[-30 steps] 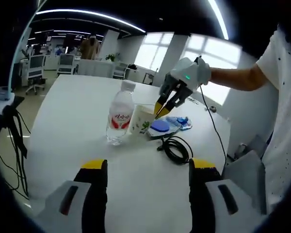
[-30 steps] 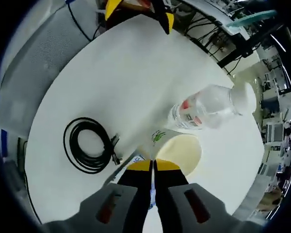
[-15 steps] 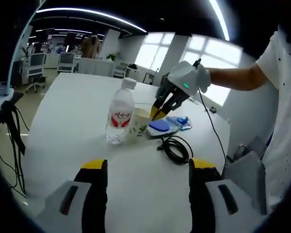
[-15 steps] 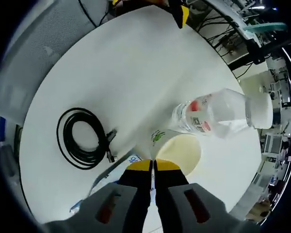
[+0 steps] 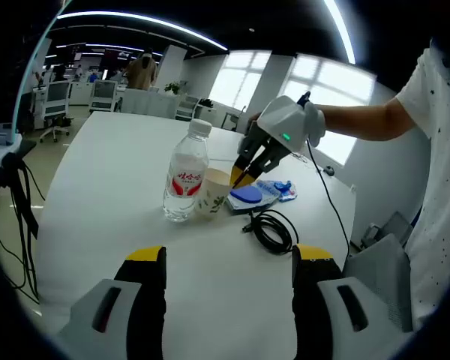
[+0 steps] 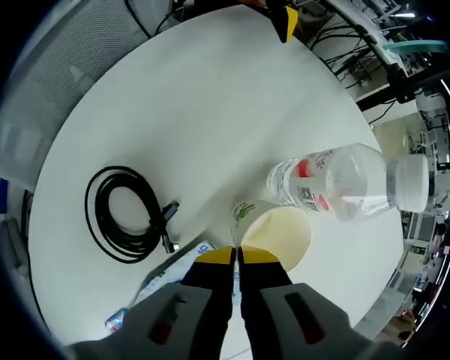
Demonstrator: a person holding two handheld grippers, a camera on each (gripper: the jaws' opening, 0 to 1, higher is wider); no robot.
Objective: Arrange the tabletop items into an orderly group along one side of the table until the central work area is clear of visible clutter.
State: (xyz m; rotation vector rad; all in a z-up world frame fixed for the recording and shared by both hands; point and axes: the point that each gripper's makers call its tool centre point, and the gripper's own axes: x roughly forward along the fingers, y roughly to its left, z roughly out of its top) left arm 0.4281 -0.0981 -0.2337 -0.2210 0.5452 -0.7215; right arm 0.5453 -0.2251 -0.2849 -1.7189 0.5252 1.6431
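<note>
The right hand-held gripper (image 6: 236,255) has its jaws pinched together on the rim of the cup (image 6: 274,229), which stands on the desk (image 6: 180,105) touching the bottle (image 6: 337,184), near the cable (image 6: 127,214). The left hand-held gripper (image 5: 229,259) hangs wide open, holding nothing. Next, I judge: drag the cup to the side without tipping it.

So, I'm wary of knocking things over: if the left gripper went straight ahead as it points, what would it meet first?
Probably the clear plastic water bottle with the paper cup touching it; bare white table lies before them, though depth is unclear.

bright window glare, sharp centre, edges warped.
</note>
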